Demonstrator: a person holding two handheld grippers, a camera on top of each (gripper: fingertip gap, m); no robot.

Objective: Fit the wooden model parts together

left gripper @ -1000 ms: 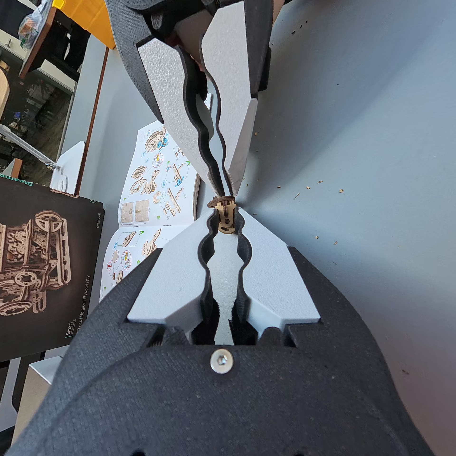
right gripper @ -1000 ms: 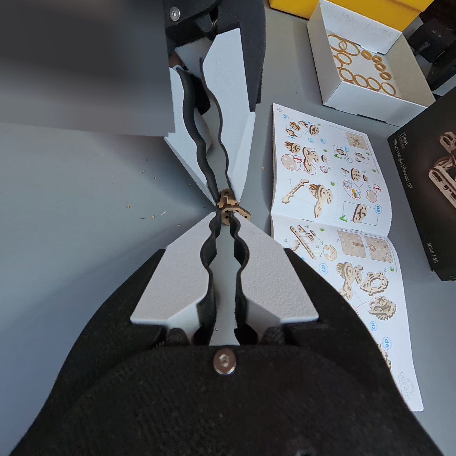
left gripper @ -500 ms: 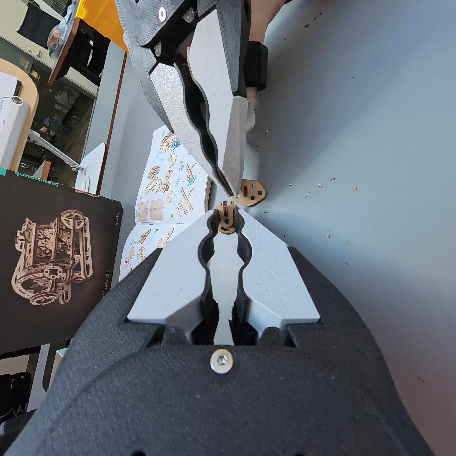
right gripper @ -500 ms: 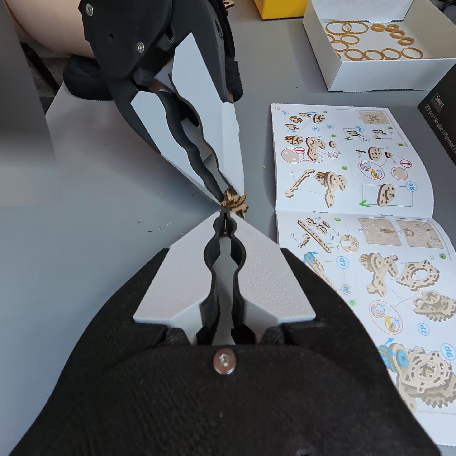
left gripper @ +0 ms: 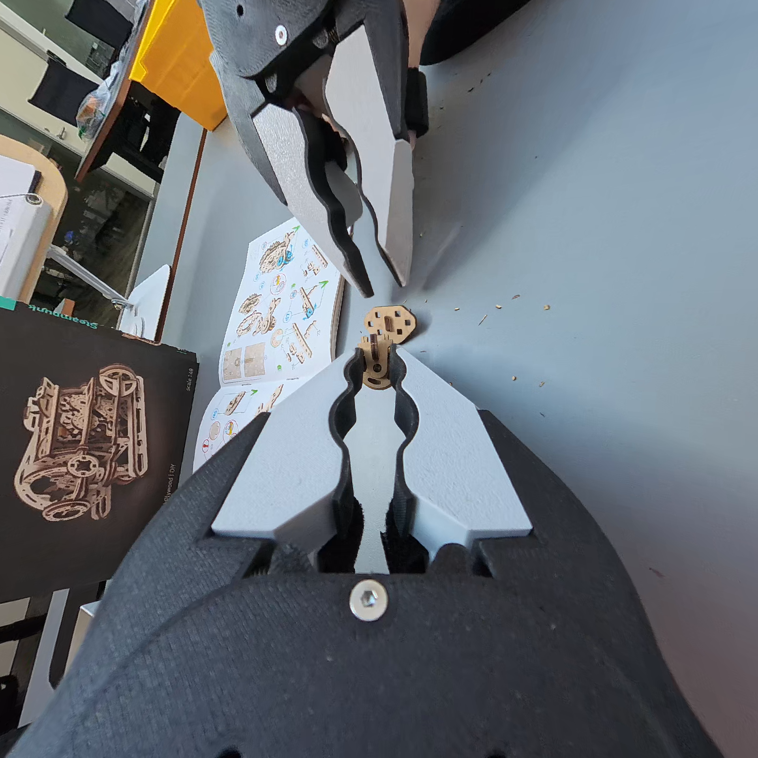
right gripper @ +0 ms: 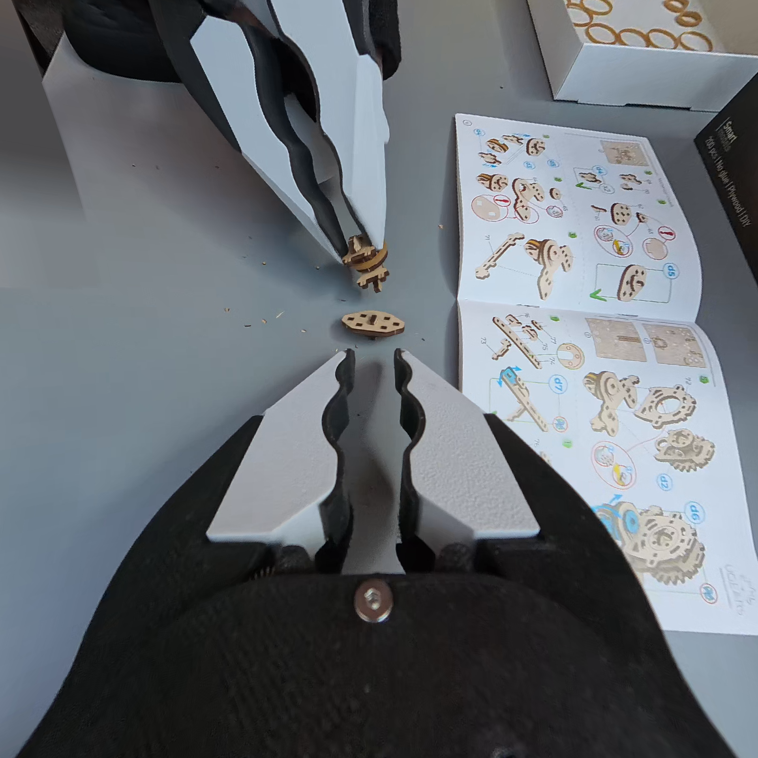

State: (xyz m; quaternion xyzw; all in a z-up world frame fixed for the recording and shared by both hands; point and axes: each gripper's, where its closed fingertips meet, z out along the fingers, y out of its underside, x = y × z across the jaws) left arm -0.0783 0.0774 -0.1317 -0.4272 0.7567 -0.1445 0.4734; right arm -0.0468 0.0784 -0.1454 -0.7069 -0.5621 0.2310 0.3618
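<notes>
My left gripper is shut on a small wooden sub-assembly and holds it just above the grey table. An oval wooden plate with several square holes lies flat on the table just beyond it. My right gripper is open and empty, its tips just short of the plate. In the right wrist view the left gripper comes in from the top with the sub-assembly tilted above the plate. In the left wrist view the right gripper hangs open above the plate.
An open instruction booklet lies beside the parts and also shows in the left wrist view. A black kit box lies past it. A white box of wooden rings stands at the back. Wood crumbs dot the table. My right fingertips sit around 5 cm from my left ones.
My right gripper has opened, let go of the oval plate and drawn back. The plate now lies on the table. My left gripper still holds the sub-assembly.
</notes>
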